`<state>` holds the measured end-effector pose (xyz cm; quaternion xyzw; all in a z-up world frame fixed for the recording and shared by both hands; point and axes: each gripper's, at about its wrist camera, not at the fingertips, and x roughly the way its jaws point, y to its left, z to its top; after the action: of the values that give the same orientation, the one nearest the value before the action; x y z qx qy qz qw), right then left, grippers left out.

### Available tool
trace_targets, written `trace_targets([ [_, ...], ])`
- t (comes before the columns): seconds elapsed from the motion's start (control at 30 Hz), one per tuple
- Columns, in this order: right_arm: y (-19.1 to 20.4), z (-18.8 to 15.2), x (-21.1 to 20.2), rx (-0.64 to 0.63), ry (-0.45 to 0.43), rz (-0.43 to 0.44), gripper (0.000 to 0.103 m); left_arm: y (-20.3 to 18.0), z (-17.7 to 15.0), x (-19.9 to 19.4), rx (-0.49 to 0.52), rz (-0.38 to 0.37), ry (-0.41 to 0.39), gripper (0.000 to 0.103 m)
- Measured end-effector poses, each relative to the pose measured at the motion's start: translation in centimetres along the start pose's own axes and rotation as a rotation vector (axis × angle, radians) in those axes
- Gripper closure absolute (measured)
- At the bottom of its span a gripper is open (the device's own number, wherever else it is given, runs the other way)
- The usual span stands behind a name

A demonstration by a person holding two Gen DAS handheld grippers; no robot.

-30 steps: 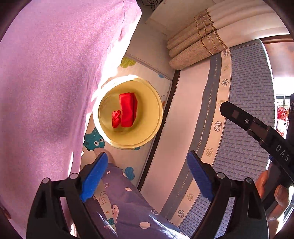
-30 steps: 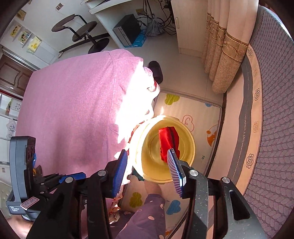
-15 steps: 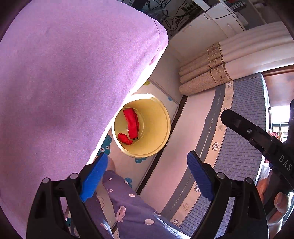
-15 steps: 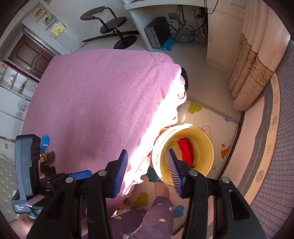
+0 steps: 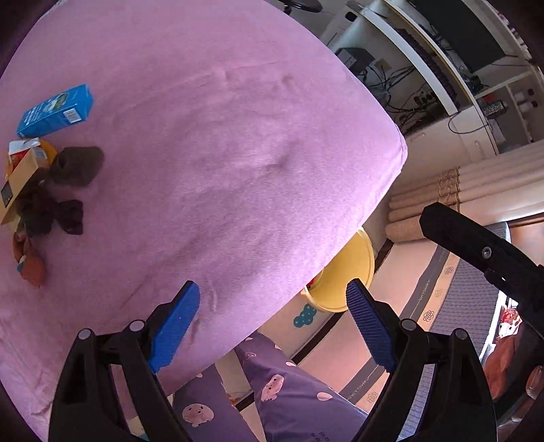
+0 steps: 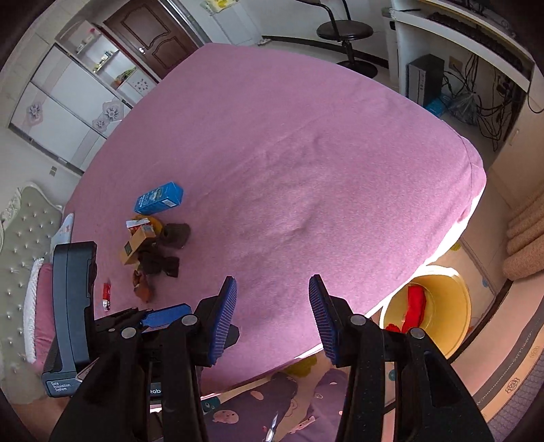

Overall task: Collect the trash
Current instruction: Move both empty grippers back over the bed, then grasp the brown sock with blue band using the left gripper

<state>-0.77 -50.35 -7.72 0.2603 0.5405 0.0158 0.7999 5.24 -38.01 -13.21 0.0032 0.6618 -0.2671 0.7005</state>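
A heap of trash lies on the pink bed (image 6: pixel 306 153): a blue carton (image 6: pixel 158 198), a tan box (image 6: pixel 134 245), dark crumpled wrappers (image 6: pixel 159 260) and a small red packet (image 6: pixel 106 295). The blue carton (image 5: pixel 56 111) and the dark wrappers (image 5: pixel 51 204) also show at the left of the left wrist view. A yellow bin (image 6: pixel 442 306) on the floor by the bed holds red trash (image 6: pixel 414 307). My left gripper (image 5: pixel 272 323) is open and empty above the bed's edge. My right gripper (image 6: pixel 272 319) is open and empty over the bed, right of the heap.
A stool (image 6: pixel 345 32), a desk with cables (image 6: pixel 476 85) and a wardrobe (image 6: pixel 68 102) stand beyond the bed. Curtains (image 5: pixel 442 204) hang at the right. A patterned play mat (image 5: pixel 306 319) lies under the bin. My purple pyjama legs (image 5: pixel 289 391) are below the grippers.
Both grippers have swung up and left, away from the yellow bin and over the bed. The trash heap has come into view. Both stay open.
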Motion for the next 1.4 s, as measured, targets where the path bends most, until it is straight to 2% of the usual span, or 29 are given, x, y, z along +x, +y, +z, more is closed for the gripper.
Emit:
trace_targets([
  [0.2,8.7,0.5,4.5,-0.128,0.061,0.06,0.058,9.7,-1.7,-3.1,-0.166,0.044,-0.046,0.015],
  [0.33,12.9,0.3,7.3,-0.178,0.094,0.073,0.058,15.0,-2.4,-4.3,-0.236,0.07,-0.061,0.015],
  [0.5,17.2,0.1,10.6,-0.227,0.129,0.088,0.058,20.4,-3.0,-5.0,-0.303,0.094,-0.077,0.015],
  [0.63,19.5,0.3,12.6,-0.269,0.154,0.09,0.058,23.1,-3.1,-5.3,-0.364,0.103,-0.092,0.015],
  [0.83,20.7,1.2,15.6,-0.34,0.214,0.099,0.058,25.8,-2.5,-4.6,-0.452,0.124,-0.114,0.015],
  [1.07,21.0,2.5,19.5,-0.422,0.28,0.105,0.058,29.7,-1.9,-1.2,-0.606,0.124,-0.112,0.016],
  [1.17,21.1,2.7,21.2,-0.451,0.312,0.11,0.058,31.1,-1.4,0.4,-0.648,0.135,-0.104,0.015],
  [1.33,21.1,2.7,23.7,-0.495,0.358,0.108,0.058,33.1,-0.8,3.6,-0.727,0.109,-0.06,0.016],
  [1.4,21.2,2.7,24.5,-0.512,0.373,0.11,0.058,33.6,-0.8,4.7,-0.743,0.118,-0.044,0.02],
])
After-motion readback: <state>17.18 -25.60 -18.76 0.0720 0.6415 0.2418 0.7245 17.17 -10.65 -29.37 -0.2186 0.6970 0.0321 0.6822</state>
